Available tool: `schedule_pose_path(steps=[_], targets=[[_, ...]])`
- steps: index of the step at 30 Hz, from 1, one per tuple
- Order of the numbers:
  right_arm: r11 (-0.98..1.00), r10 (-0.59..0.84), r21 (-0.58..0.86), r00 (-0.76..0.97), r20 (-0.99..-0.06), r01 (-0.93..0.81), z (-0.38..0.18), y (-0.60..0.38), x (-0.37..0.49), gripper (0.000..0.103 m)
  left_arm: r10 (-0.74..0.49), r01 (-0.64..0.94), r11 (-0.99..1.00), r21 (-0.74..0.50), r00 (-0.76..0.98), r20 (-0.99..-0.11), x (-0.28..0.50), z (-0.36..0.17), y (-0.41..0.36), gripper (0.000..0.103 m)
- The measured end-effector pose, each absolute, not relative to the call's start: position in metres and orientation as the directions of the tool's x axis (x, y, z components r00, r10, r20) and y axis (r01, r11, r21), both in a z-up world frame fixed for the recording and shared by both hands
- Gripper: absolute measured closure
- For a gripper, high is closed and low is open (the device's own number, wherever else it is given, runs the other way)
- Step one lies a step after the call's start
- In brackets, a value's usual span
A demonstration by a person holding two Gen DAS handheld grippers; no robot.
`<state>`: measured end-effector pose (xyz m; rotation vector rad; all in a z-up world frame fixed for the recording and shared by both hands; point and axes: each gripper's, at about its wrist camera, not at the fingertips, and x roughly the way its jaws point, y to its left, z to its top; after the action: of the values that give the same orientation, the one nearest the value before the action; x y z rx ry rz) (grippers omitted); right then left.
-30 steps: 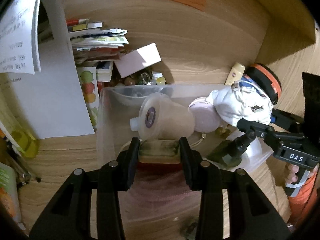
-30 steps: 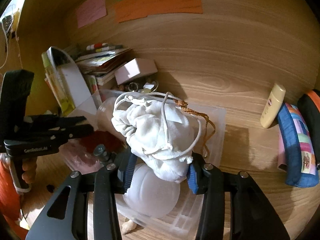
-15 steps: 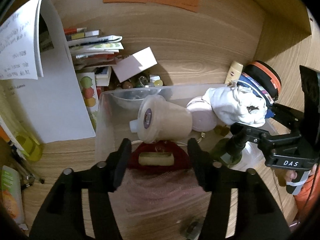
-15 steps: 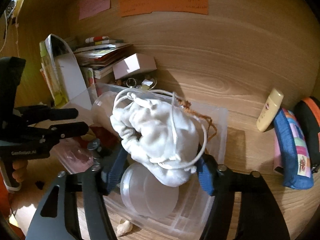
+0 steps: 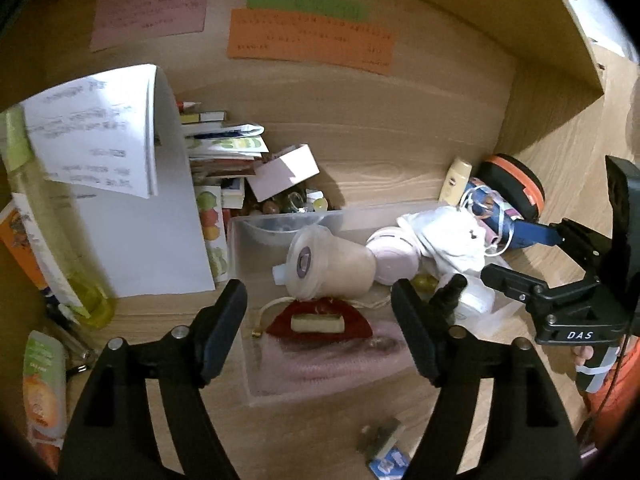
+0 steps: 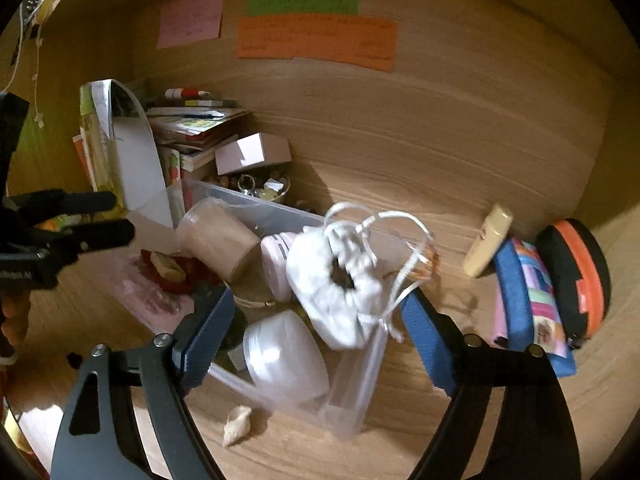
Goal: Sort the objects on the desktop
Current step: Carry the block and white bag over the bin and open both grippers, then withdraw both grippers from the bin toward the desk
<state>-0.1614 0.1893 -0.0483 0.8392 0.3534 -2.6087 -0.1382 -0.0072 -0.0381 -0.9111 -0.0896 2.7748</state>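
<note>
Wooden desk (image 6: pixel 460 168) lay under my two spread, empty grippers: left gripper (image 5: pixel 320 316) near the red pouch (image 5: pixel 320 326), right gripper (image 6: pixel 316 320) around the white drawstring bag (image 6: pixel 340 300) resting in the clear bin (image 6: pixel 348 404). Farther back sat the books (image 5: pixel 224 148). I judged both should lift straight clear without snagging cords.

3 paper notes are stuck to the wooden back wall: a pink note (image 6: pixel 191 18), a green note (image 6: pixel 303 4) and an orange note (image 6: pixel 316 42) just below the green one. At the left, a curled white sheet (image 5: pixel 96 140) leans beside a stack of books (image 6: pixel 192 128). The wooden surface (image 6: pixel 400 184) shows bare grain toward the middle.
</note>
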Motion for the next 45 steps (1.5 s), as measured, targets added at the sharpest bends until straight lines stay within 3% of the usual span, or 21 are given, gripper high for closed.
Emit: schedule_pose_path(steps=[8, 15, 34, 40, 45], targets=[[-0.907, -0.248, -0.138, -0.771, -0.586, 0.397, -0.046, 0.196, -0.138, 0.015, 0.204, -0.171, -0.979, -0.112, -0.799, -0.565, -0.113, -0.033, -0.019, 0.017], [-0.902, -0.256, -0.147, -0.777, -0.575, 0.406, -0.051, 0.193, -0.112, 0.015, 0.175, -0.151, -0.984, -0.090, -0.810, -0.560, -0.091, -0.035, -0.030, 0.016], [-0.878, -0.308, -0.047, -0.636, -0.708, 0.477, -0.099, 0.198, -0.091, 0.015, 0.137, -0.151, -0.988, -0.040, -0.717, -0.684, -0.060, -0.087, -0.038, 0.015], [-0.857, -0.332, -0.018, -0.579, -0.745, 0.514, -0.114, 0.189, -0.099, 0.022, 0.136, -0.165, -0.986, -0.029, -0.681, -0.720, -0.056, -0.104, -0.033, 0.016], [-0.832, -0.337, -0.024, -0.539, -0.772, 0.554, -0.121, 0.177, -0.107, 0.037, 0.139, -0.193, -0.981, -0.014, -0.650, -0.747, -0.054, -0.113, -0.029, 0.031]])
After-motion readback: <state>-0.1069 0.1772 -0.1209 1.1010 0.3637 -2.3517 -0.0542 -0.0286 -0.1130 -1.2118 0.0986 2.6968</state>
